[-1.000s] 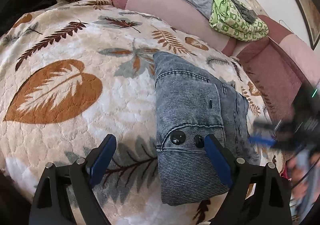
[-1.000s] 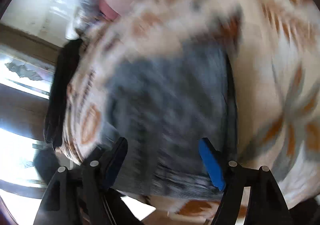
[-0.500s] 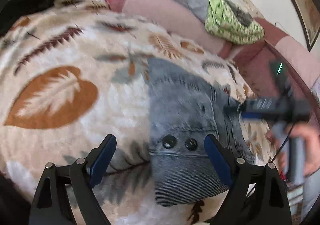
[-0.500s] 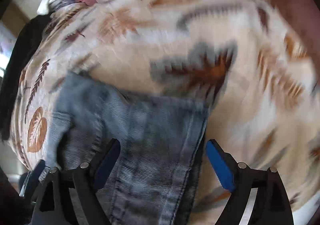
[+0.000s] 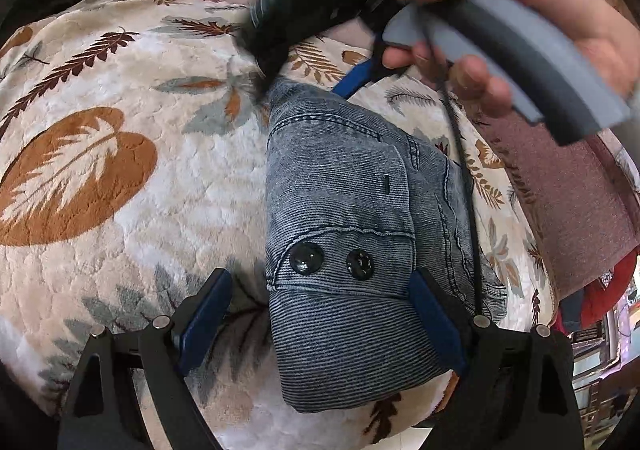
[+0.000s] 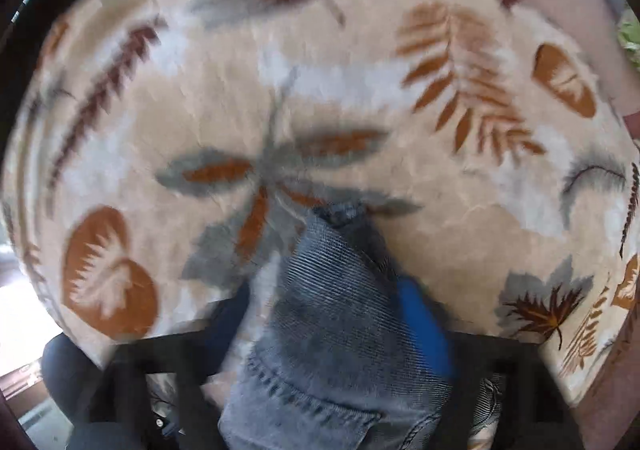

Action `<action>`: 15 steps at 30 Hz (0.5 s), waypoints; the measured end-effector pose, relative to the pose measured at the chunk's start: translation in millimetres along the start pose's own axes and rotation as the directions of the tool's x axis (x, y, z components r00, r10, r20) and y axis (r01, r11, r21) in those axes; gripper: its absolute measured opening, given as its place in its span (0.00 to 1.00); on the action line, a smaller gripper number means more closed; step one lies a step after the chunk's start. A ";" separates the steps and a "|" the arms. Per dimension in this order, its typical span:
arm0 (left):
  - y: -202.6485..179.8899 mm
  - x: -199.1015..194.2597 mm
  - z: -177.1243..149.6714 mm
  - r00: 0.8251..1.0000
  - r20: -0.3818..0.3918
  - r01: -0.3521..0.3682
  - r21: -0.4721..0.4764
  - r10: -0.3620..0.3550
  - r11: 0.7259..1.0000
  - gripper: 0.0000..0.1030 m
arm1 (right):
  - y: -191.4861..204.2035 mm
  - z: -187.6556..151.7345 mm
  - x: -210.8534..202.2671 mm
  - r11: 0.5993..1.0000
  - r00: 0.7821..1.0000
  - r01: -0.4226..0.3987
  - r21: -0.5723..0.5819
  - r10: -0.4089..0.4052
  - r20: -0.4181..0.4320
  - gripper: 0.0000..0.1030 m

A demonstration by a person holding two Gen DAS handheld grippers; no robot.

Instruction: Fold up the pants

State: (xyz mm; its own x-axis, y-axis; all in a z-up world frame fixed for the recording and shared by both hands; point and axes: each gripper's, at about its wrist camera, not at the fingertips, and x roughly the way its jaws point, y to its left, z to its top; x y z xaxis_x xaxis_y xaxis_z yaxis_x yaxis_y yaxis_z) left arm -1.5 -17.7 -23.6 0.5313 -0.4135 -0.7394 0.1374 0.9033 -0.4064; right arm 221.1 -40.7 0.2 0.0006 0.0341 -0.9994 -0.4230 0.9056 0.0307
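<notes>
Pants [image 5: 344,234] lie folded, long axis running away from the open left tongs [image 5: 320,326]. Right tongs [image 6: 324,326], just closing, pinch the far corner; bed [image 5: 132,242] beneath.

I'm seeing the left gripper [image 5: 320,324] showing black arms with dark blue pads [image 5: 206,316] and silver screw heads at the pivots. The right gripper [image 6: 324,324] is showing a black frame and brighter blue pads, blurred. From the left wrist view its body is showing black with a green light, a grey curved handle and a thin black cable trailing off. The right hand [image 5: 516,21] is wearing no glove.
</notes>
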 end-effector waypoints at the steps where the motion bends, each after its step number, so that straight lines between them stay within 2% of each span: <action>1: -0.1 0.8 0.0 1.000 -0.005 0.001 0.001 -0.001 1.000 0.87 | -4.8 -0.9 1.2 1.000 1.000 -0.021 0.018 0.021 0.000 0.38; 3: -1.2 1.9 -0.1 1.000 -0.007 0.000 0.006 0.000 1.000 0.87 | -22.0 -6.4 -5.9 0.990 0.993 -0.105 0.094 0.100 0.057 0.34; 5: -2.9 3.2 -0.1 1.000 -0.009 -0.001 0.012 0.001 1.000 0.87 | -46.4 -16.0 -8.5 0.956 0.975 -0.207 0.207 0.184 0.125 0.33; 8: -5.8 4.6 -1.3 1.000 -0.009 -0.010 0.023 0.010 1.000 0.87 | -66.5 -28.1 1.4 0.906 0.954 -0.284 0.314 0.236 0.182 0.36; 11: -8.4 5.0 -3.7 1.000 -0.005 -0.016 0.039 0.016 0.999 0.87 | -77.5 -38.5 -0.1 0.859 0.933 -0.332 0.390 0.237 0.271 0.39; 13: -9.7 5.2 -4.5 1.000 -0.002 -0.022 0.046 0.022 0.999 0.87 | -88.9 -45.5 -4.6 0.832 0.924 -0.338 0.440 0.204 0.324 0.41; 15: -9.4 4.3 -5.2 1.000 0.002 -0.024 0.049 0.024 0.999 0.87 | -97.0 -52.1 -14.2 0.837 0.927 -0.299 0.458 0.142 0.347 0.41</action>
State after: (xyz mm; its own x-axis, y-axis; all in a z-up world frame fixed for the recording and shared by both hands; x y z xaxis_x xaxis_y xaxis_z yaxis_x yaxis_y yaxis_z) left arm -4.9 -28.6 -25.7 0.5360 -0.3914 -0.7480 0.1651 0.9175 -0.3618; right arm 214.9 -151.1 10.7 0.2555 0.3067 -0.9169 0.0605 0.9414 0.3317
